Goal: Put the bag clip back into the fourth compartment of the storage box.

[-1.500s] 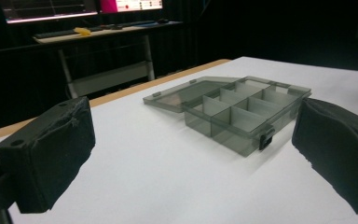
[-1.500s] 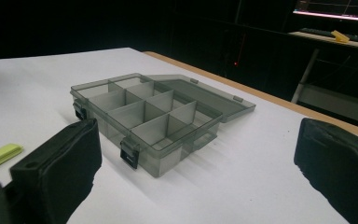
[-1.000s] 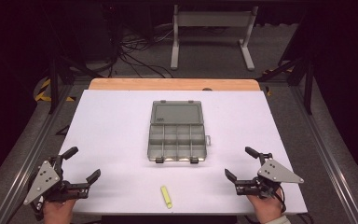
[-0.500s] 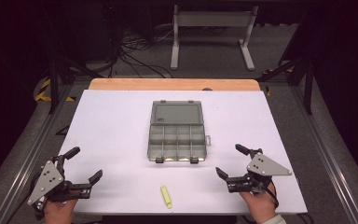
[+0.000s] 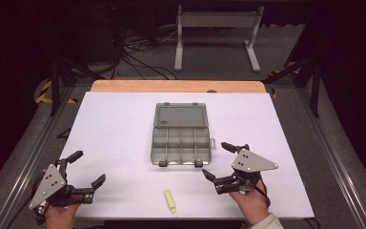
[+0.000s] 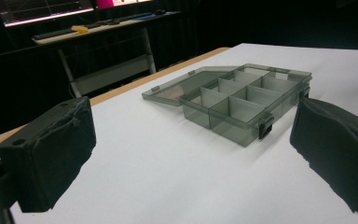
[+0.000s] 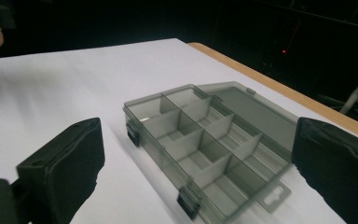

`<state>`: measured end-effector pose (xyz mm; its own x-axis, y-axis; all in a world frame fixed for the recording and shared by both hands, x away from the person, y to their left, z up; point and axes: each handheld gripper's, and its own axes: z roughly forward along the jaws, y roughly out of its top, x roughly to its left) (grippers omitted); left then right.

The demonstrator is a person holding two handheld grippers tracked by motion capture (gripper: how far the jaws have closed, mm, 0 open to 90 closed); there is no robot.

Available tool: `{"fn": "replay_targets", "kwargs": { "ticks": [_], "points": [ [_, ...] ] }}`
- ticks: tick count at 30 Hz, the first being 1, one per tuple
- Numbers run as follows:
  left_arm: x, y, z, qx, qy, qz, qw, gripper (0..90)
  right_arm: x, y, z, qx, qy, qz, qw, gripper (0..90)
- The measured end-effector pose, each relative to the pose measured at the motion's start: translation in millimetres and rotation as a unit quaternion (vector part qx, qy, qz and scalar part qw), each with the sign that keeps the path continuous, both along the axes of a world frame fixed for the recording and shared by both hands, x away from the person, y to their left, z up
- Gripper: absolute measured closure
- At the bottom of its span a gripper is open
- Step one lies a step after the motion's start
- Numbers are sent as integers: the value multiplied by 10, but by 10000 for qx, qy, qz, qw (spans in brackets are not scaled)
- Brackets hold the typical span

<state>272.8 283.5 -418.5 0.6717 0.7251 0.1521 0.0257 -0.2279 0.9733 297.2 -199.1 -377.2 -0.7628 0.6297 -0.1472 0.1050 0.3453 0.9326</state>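
At the near left corner of the white table (image 5: 124, 124), the left gripper (image 5: 85, 168) sits low over the surface in the person's left hand (image 5: 59, 215). Its jaws are spread wide with nothing between them. It looks parked there, angled toward the middle, where its own camera frames the box between the two black pads.

Near the front edge, between the two grippers, lies a small yellow stick (image 5: 170, 201), flat on the table and well apart from everything else. I can't tell what it is from here; a crayon or a piece of chalk would be my guess. It seems laid out to be picked up.

In the middle stands the clear grey compartment box (image 5: 181, 140). Its lid is folded right back, flat on the table on the far side, and its two dark latches face the person. That leaves the divided cells open from above, and all of them look empty.

To the right, the right gripper (image 5: 225, 162) is just beside the box's near right corner, jaws wide apart and holding nothing, pointing at the box.

No brand or writing can be read on the box or grippers. There is a faint mark on the lid's edge, too small to make out.
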Motion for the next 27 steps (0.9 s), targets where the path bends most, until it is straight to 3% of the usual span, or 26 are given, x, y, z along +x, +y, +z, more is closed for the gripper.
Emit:
{"fn": "replay_targets", "kwargs": {
  "ticks": [7,12,14,21,26,27],
  "points": [
    [-3,6,2,-27,0,-1,10000,9,22,193,60,-96,-13,173,9998,33],
    [2,0,1,-19,-19,-7,10000,9,48,297,66,-115,46,278,9995,29],
    [5,3,4,2,-31,-15,10000,10,71,396,81,-74,173,386,9991,23],
    [4,8,1,-33,-37,-10,10000,10,93,583,116,-110,192,641,9977,5],
    [-1,12,5,-42,-45,-24,10000,10,123,641,84,-113,565,669,9961,6],
    [-1,14,6,-40,-52,-20,10000,10,128,641,86,-101,664,727,9951,41]
  ]
}}
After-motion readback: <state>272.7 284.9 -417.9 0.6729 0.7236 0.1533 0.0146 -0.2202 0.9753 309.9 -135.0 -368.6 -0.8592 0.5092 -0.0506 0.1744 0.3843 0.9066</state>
